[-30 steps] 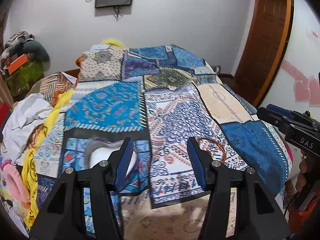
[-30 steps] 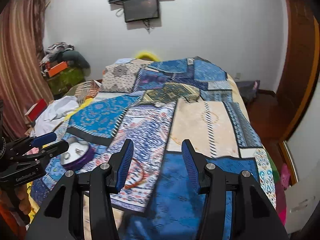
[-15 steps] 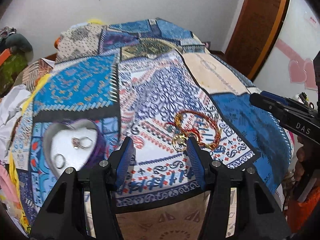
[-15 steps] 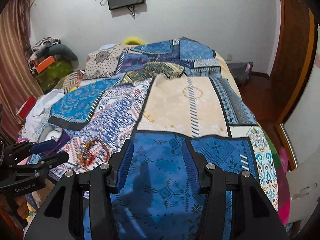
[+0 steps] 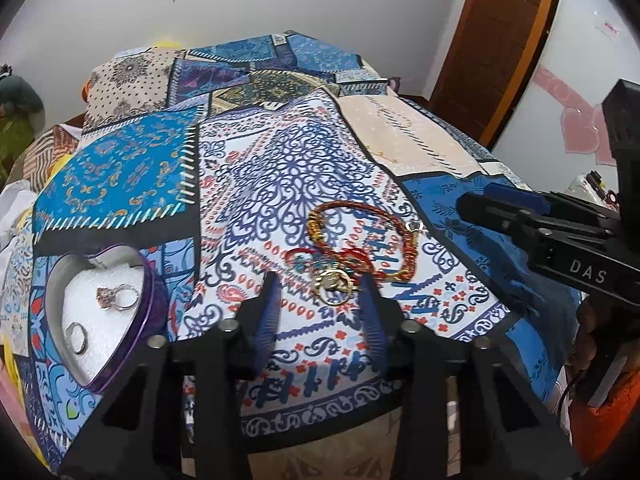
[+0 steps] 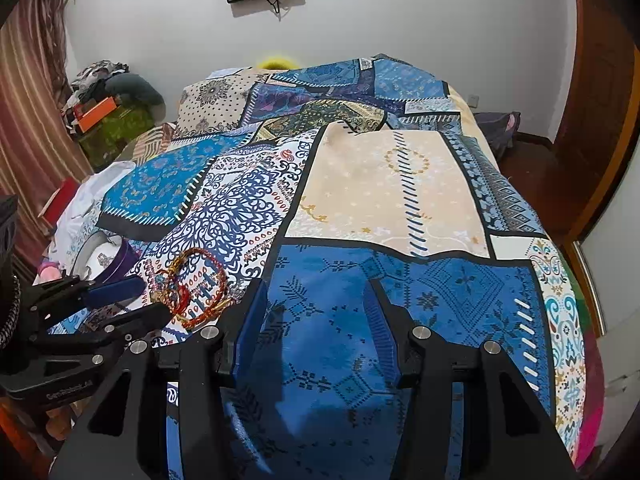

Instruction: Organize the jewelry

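A pile of jewelry lies on the patterned bedspread: an orange-gold beaded bracelet (image 5: 362, 240), a red cord bracelet (image 5: 332, 258), a gold ring (image 5: 334, 286) and a small silver ring (image 5: 416, 225). It also shows in the right wrist view (image 6: 192, 288). A purple heart-shaped tin (image 5: 100, 316) with white padding holds two silver rings (image 5: 116, 296). My left gripper (image 5: 320, 284) is open and empty, its fingertips on either side of the gold ring, just above it. My right gripper (image 6: 316, 292) is open and empty over a blue patch, to the right of the jewelry.
The patchwork bedspread (image 6: 392, 184) covers the whole bed. Clothes and boxes (image 6: 104, 104) are heaped at the far left by a curtain. A wooden door (image 5: 500, 40) stands at the right. The bed's near edge (image 5: 320, 432) lies just below the left gripper.
The left gripper has moved forward and down toward the jewelry pile, now framing the gold ring. The right gripper has shifted right over the blue patch. Both stayed open.
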`<control>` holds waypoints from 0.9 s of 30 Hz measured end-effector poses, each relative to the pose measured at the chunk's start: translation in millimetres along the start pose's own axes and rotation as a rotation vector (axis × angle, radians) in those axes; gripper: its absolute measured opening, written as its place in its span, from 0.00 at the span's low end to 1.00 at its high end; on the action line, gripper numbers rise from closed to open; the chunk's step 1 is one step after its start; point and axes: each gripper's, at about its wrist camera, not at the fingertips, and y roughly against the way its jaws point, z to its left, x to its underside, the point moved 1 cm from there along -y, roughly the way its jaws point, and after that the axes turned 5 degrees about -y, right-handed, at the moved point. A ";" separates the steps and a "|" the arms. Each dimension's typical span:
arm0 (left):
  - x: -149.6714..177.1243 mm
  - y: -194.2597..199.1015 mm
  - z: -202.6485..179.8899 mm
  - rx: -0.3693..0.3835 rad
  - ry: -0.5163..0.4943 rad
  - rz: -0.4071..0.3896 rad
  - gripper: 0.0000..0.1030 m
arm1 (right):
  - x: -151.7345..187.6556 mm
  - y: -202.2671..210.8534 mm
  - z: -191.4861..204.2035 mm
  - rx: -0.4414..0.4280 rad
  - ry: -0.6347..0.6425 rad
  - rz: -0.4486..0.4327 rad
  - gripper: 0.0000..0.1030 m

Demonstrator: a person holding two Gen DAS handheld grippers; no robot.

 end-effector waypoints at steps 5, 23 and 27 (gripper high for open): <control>-1.2 -2.5 -0.5 0.023 0.006 -0.008 0.20 | 0.5 -0.4 2.5 -0.007 0.004 0.004 0.45; 14.0 43.3 30.8 -0.065 0.075 -0.063 0.20 | 12.0 3.7 54.4 -0.114 0.090 0.048 0.45; 22.2 54.3 43.1 -0.082 0.097 -0.076 0.20 | 17.3 -0.8 72.9 -0.151 0.114 0.066 0.45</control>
